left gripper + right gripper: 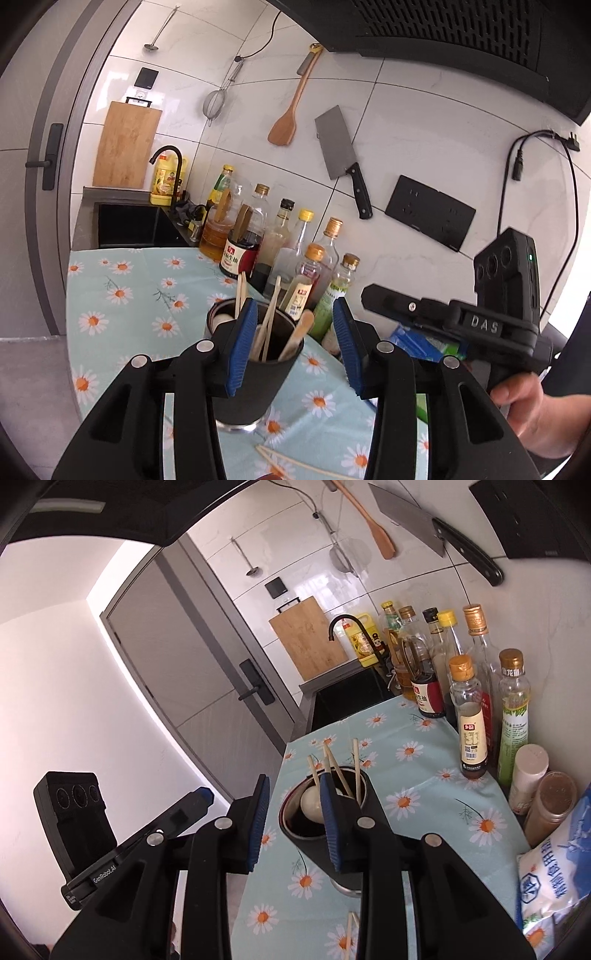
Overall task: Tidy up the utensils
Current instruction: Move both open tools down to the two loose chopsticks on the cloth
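A black utensil cup (255, 384) stands on the daisy tablecloth (122, 306), holding several wooden chopsticks (271, 317), a wooden spatula (299, 328) and a white spoon. My left gripper (293, 343) is open and empty above the cup, its left finger in front of the rim. In the right wrist view the cup (321, 834) sits just beyond my right gripper (295, 819), which is open and empty, its right finger in front of the cup. Loose chopsticks (295, 461) lie on the cloth near the front; they also show in the right wrist view (349, 934).
A row of sauce and oil bottles (280, 243) lines the tiled wall. A cleaver (340, 158), wooden turner (291, 110) and strainer (216, 103) hang above. A sink with black faucet (170, 173) and cutting board (125, 144) are far left. Salt bag (554, 878) and jars sit right.
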Tool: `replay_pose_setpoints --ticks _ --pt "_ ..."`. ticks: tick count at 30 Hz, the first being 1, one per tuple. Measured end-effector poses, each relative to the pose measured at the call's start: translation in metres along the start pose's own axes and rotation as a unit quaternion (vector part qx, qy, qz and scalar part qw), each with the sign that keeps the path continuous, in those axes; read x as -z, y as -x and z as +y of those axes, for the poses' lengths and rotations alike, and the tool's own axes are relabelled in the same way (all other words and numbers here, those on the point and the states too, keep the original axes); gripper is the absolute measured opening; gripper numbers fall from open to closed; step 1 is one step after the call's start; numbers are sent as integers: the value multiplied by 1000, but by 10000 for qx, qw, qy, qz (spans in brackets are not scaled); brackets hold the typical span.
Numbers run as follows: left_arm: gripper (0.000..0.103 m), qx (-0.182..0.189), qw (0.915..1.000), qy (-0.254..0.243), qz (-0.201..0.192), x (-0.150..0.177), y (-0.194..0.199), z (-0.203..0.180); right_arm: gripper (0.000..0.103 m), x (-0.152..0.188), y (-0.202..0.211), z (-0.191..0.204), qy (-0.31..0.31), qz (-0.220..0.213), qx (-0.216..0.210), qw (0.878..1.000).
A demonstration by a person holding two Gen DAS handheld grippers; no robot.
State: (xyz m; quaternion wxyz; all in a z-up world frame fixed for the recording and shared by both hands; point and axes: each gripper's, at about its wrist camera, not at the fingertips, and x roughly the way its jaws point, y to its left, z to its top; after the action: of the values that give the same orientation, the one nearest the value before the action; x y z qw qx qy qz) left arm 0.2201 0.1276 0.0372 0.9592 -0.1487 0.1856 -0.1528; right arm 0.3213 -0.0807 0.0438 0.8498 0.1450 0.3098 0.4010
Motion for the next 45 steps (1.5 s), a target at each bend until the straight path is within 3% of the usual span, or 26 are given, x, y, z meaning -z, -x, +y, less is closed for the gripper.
replay_pose_setpoints --ticks 2,4,9,14,24,31,39,45 --pt "41 -19 10000 -24 49 4 11 -5 31 1 8 7 249 118 65 9996" --pt "41 -39 9999 -12 108 7 19 -9 43 5 12 13 427 297 124 9986" --pt "41 -216 9993 104 273 13 41 -14 43 15 16 24 816 790 212 9933" --pt "41 -345 9970 307 625 26 50 -15 44 34 1 26 1041 1678 377 9796" --pt "41 -731 9885 696 1126 67 52 -8 44 60 -25 16 1441 2631 431 9530" --pt "41 -1047 9805 995 1335 96 56 -5 44 85 -62 18 1859 3565 385 9148" --pt "41 -1316 9688 1404 1565 130 57 -4 44 105 -98 9 2068 4175 752 8816" --pt "41 -1453 9610 1621 1705 148 57 -2 44 131 -122 -3 2150 4811 851 8457"
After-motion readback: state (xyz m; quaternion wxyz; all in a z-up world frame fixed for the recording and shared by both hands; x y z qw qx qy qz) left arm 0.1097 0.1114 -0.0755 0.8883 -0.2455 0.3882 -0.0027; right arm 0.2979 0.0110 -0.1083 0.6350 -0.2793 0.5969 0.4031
